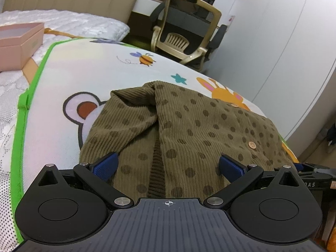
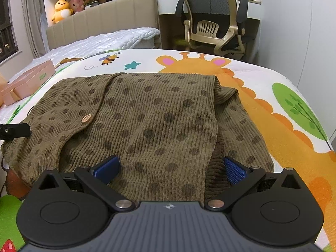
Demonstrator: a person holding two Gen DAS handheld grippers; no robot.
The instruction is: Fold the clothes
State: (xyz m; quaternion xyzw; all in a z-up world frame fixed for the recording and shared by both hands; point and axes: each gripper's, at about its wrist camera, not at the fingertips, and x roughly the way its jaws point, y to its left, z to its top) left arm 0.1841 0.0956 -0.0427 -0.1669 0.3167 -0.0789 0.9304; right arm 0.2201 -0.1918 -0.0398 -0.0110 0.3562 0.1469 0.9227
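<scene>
A: Where is the garment found?

B: The olive dotted cardigan [image 1: 189,130] is spread on the cartoon-printed mat [image 1: 88,67] over the bed, with both sleeves already turned in over the body, so a narrow panel is formed. That placement is judged to be the preparation for a bottom-to-top fold.

A: How are the tools held?

B: The left gripper [image 1: 168,166] is set at the near hem, its blue pads [image 1: 105,166] spread wide apart with cloth lying between them; nothing is clamped. The right gripper [image 2: 170,168] is held the same way at the hem, fingers wide apart over the folded sleeve edge. In the right view, the tip of the other tool is seen at nine o'clock, just beside the garment's edge. The two are presumably stationed at the hem's two sides so that it can be pinched evenly.

A: What room is left?

B: Bare mat is seen at twelve o'clock beyond the collar, enough for the fold to be laid forward. A pink box [image 1: 19,42] sits at ten o'clock, well apart. The bed edge is near at three o'clock in the right view, and an office chair [image 2: 216,21] stands beyond it.
</scene>
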